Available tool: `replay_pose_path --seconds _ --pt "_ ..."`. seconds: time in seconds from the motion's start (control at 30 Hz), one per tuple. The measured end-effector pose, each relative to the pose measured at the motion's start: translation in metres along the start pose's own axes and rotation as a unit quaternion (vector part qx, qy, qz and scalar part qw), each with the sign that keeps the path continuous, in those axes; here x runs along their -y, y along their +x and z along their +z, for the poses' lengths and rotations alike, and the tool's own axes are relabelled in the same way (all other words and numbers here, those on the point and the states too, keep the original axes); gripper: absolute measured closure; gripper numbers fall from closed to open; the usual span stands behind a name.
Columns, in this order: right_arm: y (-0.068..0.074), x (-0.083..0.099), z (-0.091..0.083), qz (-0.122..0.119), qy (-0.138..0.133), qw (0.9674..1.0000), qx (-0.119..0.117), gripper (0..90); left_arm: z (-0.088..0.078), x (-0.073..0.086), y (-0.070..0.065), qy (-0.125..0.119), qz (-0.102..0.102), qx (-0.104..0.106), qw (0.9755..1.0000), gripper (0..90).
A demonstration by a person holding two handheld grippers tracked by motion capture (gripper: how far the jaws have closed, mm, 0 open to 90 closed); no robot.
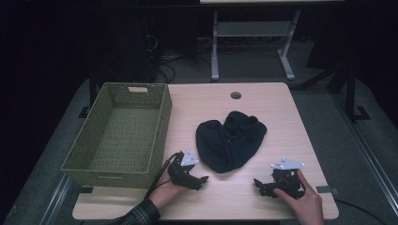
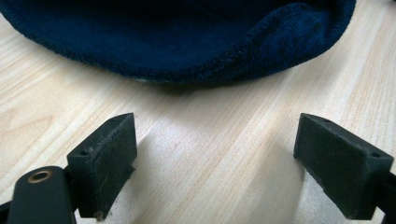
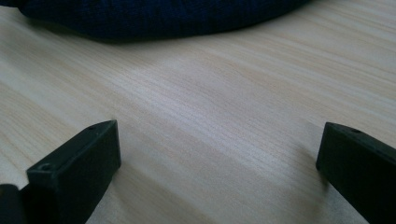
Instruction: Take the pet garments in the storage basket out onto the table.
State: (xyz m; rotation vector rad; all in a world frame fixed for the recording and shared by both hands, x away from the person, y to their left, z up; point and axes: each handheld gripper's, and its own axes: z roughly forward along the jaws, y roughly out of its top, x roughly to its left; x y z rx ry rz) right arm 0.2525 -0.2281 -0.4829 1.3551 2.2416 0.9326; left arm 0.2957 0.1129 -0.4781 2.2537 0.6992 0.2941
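A dark navy knitted garment [image 1: 230, 139] lies crumpled in the middle of the wooden table [image 1: 272, 101]. My left gripper [image 1: 199, 180] rests low on the table just left of and below its near edge, jaws open and empty. In the left gripper view the navy fabric [image 2: 187, 37] spreads just beyond the open left gripper [image 2: 215, 163]. My right gripper [image 1: 259, 186] sits near the table's front right, open and empty. In the right gripper view the garment's edge [image 3: 159, 18] lies farther off, past the open right gripper [image 3: 217, 163].
An empty green woven basket [image 1: 162, 129] stands on the left side of the table, close to my left hand. A round cable hole [image 1: 235, 95] sits at the table's far edge. A white desk frame [image 1: 251, 35] stands on the floor behind.
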Motion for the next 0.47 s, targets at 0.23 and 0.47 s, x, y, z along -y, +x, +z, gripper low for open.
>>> replay_pose_path --seconds 0.23,0.47 --pt "0.0000 0.0000 0.0000 0.000 0.000 1.0000 0.000 0.0 -0.0003 0.0003 -0.0002 0.000 -0.002 -0.001 1.0000 12.7" --pt "-0.0001 0.0008 -0.0007 -0.002 -0.001 1.0000 0.001 0.0 -0.0005 0.0004 -0.0001 0.000 -0.003 -0.002 1.0000 12.7"
